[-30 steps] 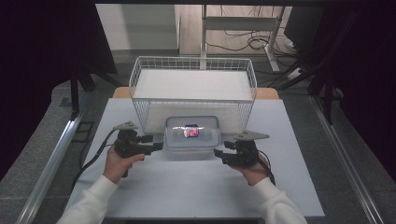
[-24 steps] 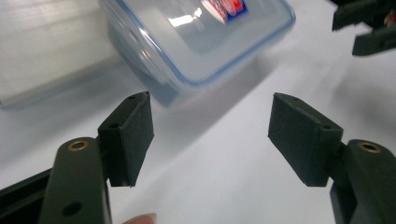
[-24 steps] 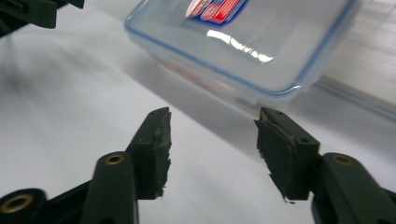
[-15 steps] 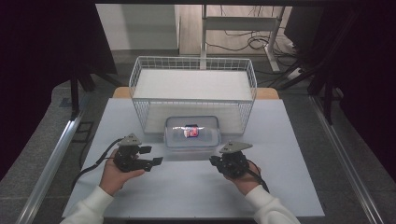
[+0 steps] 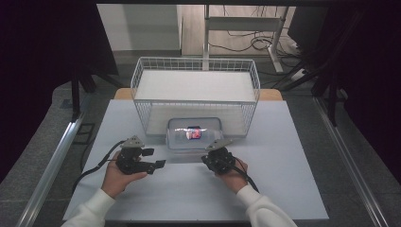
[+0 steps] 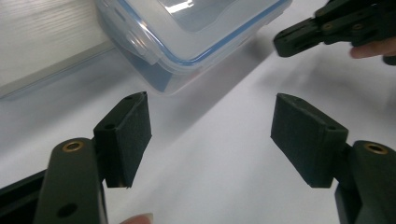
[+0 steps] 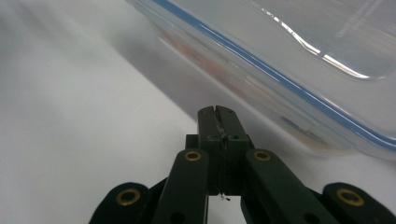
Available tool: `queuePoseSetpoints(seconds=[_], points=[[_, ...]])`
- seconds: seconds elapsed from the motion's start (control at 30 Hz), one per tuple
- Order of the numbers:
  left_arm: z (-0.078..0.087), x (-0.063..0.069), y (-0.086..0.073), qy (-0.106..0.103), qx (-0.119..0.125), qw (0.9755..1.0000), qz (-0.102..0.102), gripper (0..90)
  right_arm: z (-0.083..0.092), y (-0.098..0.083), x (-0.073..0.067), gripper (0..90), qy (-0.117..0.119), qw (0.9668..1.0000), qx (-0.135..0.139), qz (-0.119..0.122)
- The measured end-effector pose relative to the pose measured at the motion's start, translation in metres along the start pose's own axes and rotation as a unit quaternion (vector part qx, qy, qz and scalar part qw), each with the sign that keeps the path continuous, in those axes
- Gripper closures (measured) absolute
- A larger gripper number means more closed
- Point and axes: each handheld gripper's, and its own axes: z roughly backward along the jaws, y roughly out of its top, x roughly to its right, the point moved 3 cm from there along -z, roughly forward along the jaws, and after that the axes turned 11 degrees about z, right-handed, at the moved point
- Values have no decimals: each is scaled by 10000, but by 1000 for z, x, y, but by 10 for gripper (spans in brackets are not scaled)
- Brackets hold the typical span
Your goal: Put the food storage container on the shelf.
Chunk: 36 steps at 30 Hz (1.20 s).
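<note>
Container (image 5: 194, 135) sits mid-tabletop (image 5: 293, 189), wire basket (image 5: 196, 92) just behind at 12 o'clock. Left gripper (image 5: 158, 158) at container's 8 o'clock, right gripper (image 5: 210, 158) near its 5 o'clock edge.

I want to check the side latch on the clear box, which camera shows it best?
The left gripper view: the latch on the clear box sits close and sharp. The right gripper view gives the box's blue-sealed edge, no latch visible. In the high view the box is too small to tell.

dim dark surround, bright white table (image 5: 283, 142), glare on container lid (image 7: 336, 51), blurred close-ups
</note>
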Motion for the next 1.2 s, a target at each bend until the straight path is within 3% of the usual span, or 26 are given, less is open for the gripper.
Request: queuePoseSetpoints(seconds=[0.23,0.3,0.6,0.7,1.2], points=[[-1,1,0,-58,-15,10000,47,279,-10,3,1,892,-109,9999,-42,-75],[-1,1,0,-57,-17,10000,49,278,-15,5,3,892,-46,9998,15,-190],[-1,0,0,-48,-35,10000,49,276,-27,13,1,892,13,9997,84,-238],[-1,0,0,-43,-30,10000,47,276,-29,16,-1,892,26,9998,89,-177],[1,-1,1,-44,-16,10000,68,274,-32,28,12,893,-38,9990,335,-308]])
